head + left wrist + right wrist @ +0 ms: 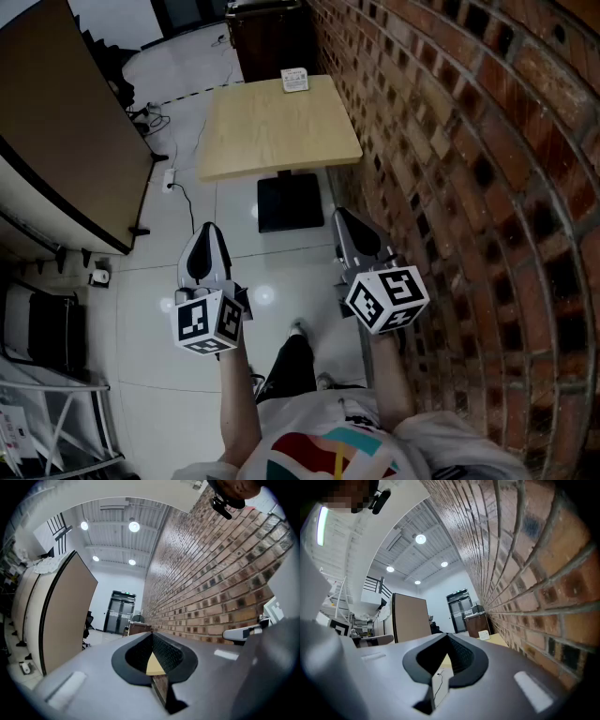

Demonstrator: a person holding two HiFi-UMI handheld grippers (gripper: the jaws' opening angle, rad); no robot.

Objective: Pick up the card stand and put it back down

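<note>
Head view, steeply down: finds the card stand (294,80) at the far edge of a square, light-wood table (272,141), toward the corner nearest the brick wall (450,141) and just in front of a dark wooden cabinet (267,33). Reads as a small, pale, roughly square piece with faint grey print on its face, too small to make out further. Stands alone on the bare tabletop, well apart from both claws. Places the left gripper (208,231) and the right gripper (343,217) side by side above the white tiled floor (159,375), short of the table's near edge and its black pedestal base (290,202), both pointing forward with marker cubes toward the body. Left gripper view: meets black ridged pads clenched together at the tips, nothing caught between them, only a sliver of tan tabletop showing through the notch behind. Right gripper view: same story, jaws pressed fully together and empty, aimed along the brick wall. Catches there the card stand again as a little white upright slab on the tabletop far ahead, right of the closed tips, with the cabinet and a dark double door beyond. Leaves a tall tan partition (66,122) off to the left of the table
</note>
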